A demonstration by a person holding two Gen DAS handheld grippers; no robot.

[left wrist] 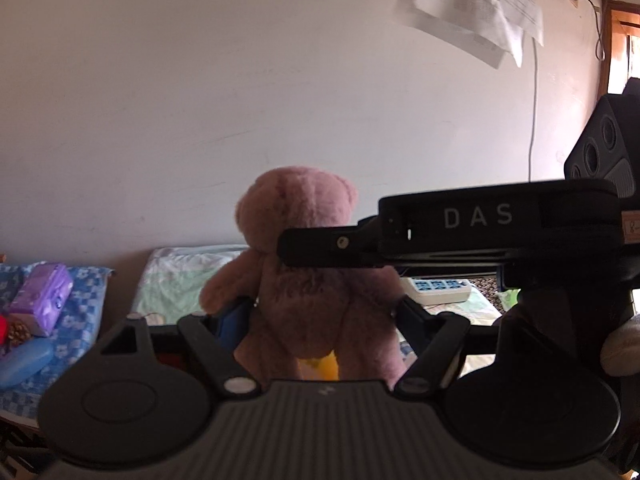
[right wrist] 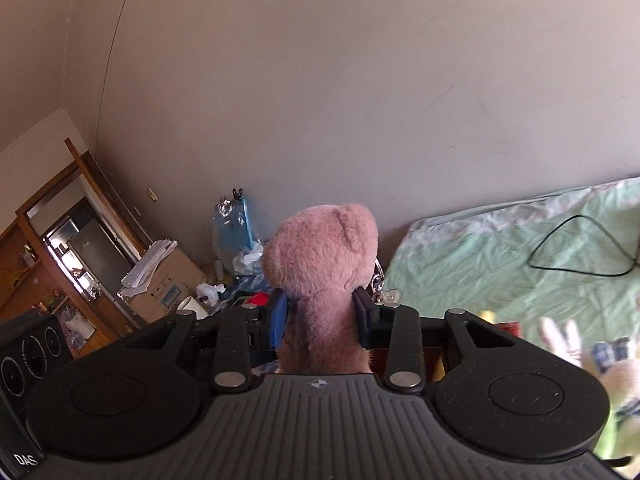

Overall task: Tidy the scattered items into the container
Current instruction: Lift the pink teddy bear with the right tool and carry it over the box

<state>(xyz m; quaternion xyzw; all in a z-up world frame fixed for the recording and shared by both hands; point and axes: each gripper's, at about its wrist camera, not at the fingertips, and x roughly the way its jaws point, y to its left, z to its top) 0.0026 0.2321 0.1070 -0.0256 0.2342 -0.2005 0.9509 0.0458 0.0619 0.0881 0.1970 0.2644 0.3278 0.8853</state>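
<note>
A pink teddy bear [left wrist: 304, 248] hangs in the air, seen from behind, held by both grippers. My left gripper [left wrist: 324, 320] is shut on the bear's lower body, with its blue-padded fingers [left wrist: 234, 322] pressed into the plush on either side. My right gripper [right wrist: 322, 318] is shut on the bear [right wrist: 324, 248] just under the head. In the left wrist view one of its black fingers [left wrist: 320, 242] crosses the bear's neck from the right. A yellow item [left wrist: 320, 366] shows below the bear's legs. No container can be made out.
A bed with a pale green sheet [right wrist: 500, 264] lies behind, with a black cable [right wrist: 576, 248] and a white power strip [left wrist: 436, 290] on it. A purple pack [left wrist: 42, 300] rests on blue checkered cloth [left wrist: 80, 320] at left. A cardboard box [right wrist: 168, 284] stands by the wall.
</note>
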